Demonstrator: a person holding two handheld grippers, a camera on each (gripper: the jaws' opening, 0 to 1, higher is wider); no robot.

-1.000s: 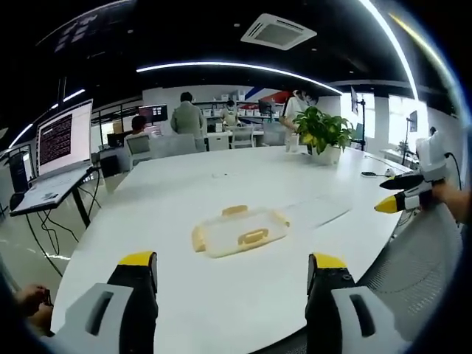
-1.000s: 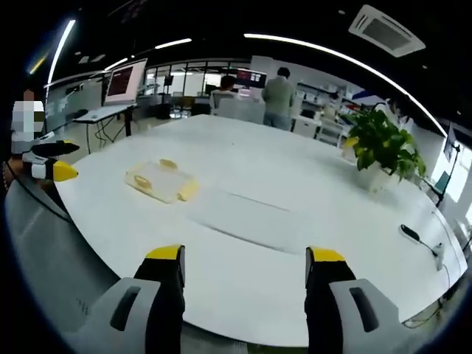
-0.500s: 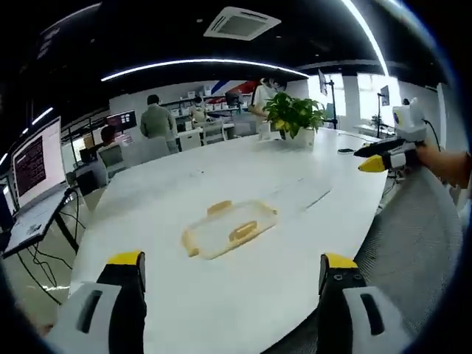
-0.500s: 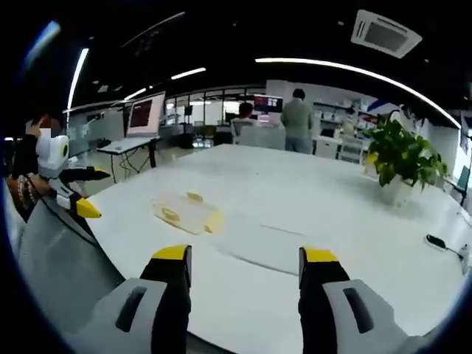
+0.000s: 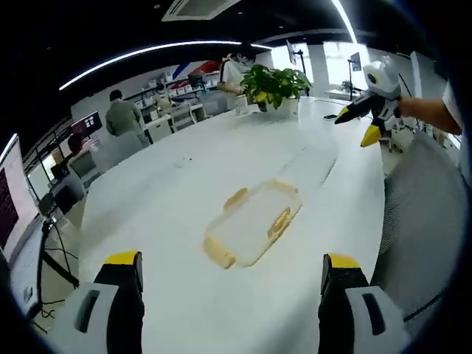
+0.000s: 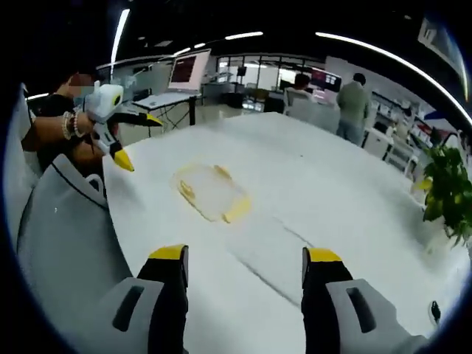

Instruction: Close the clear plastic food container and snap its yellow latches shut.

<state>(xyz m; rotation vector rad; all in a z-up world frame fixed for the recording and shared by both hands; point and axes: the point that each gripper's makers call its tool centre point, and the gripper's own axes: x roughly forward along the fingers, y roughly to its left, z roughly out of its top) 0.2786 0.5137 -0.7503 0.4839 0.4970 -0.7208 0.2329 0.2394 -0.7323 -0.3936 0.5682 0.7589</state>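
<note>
While both the left tongs (image 5: pixel 228 284) and the right tongs (image 6: pixel 243 284) hang wide open and empty, well apart from the clear container (image 5: pixel 254 223) lying flat mid-bench (image 5: pixel 184 177) with its yellow latches (image 5: pixel 280 219), a one-sided push could likely skid it across the smooth top instead of snapping anything shut.

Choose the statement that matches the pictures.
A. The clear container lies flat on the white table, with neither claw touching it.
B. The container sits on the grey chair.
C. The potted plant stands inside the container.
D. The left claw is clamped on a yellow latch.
A: the clear container lies flat on the white table, while the left claw and right claw are both open and apart from it.
</note>
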